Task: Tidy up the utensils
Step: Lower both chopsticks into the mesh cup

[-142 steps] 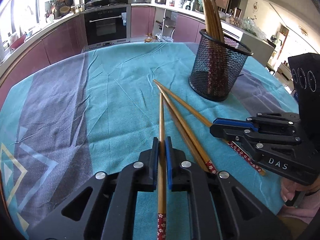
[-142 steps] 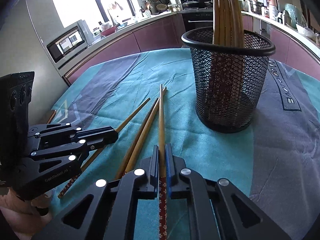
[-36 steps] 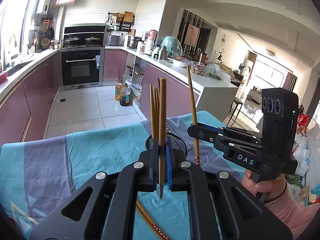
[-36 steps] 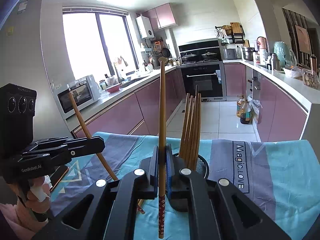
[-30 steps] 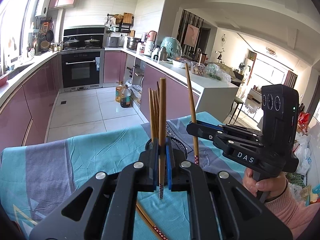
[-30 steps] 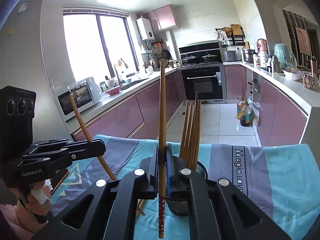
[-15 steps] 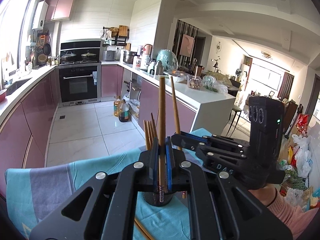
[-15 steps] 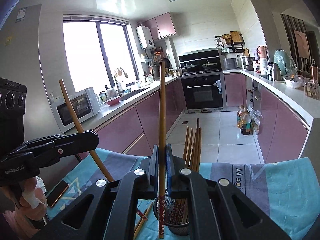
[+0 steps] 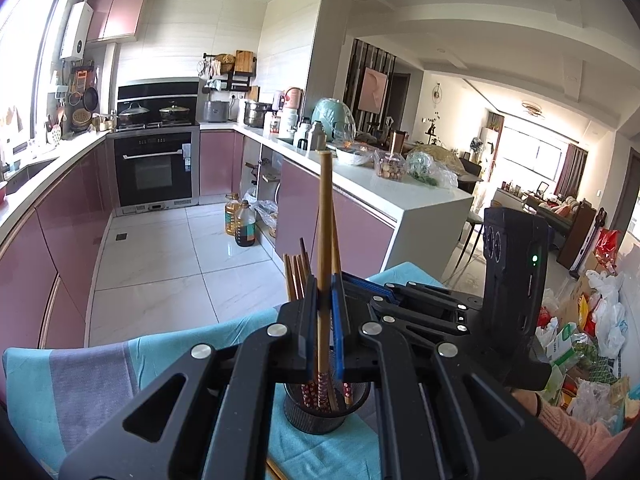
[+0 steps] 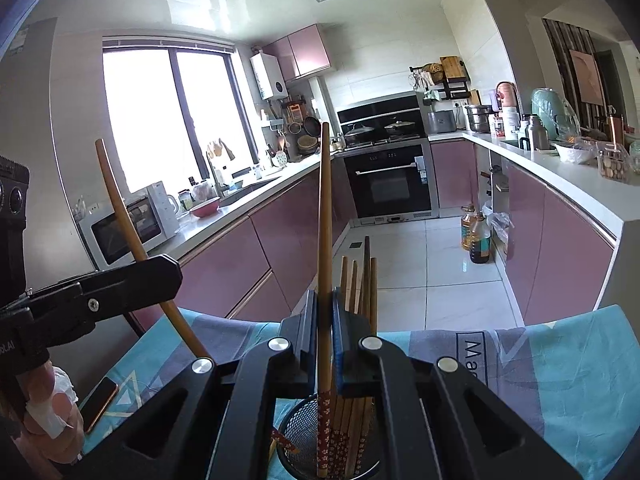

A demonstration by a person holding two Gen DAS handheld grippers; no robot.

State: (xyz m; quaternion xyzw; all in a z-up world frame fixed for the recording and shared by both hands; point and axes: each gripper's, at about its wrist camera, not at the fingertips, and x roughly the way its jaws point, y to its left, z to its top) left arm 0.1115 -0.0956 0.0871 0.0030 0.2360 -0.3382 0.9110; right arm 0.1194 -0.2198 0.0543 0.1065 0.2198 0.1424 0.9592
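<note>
**Both chopsticks lifted off table and brought over holder**

4.7 s ago both grippers pinched chopsticks lying flat on the teal tablecloth (image 9: pixel 168 356). Since then the left gripper (image 9: pixel 325 332) and right gripper (image 10: pixel 325 336) rose and turned their sticks upright. Over the last second both closed in above the mesh holder (image 9: pixel 316 416). The left chopstick (image 9: pixel 324 240) and right chopstick (image 10: pixel 325 220) dropped so their patterned lower ends sat inside the holder's rim.
</note>
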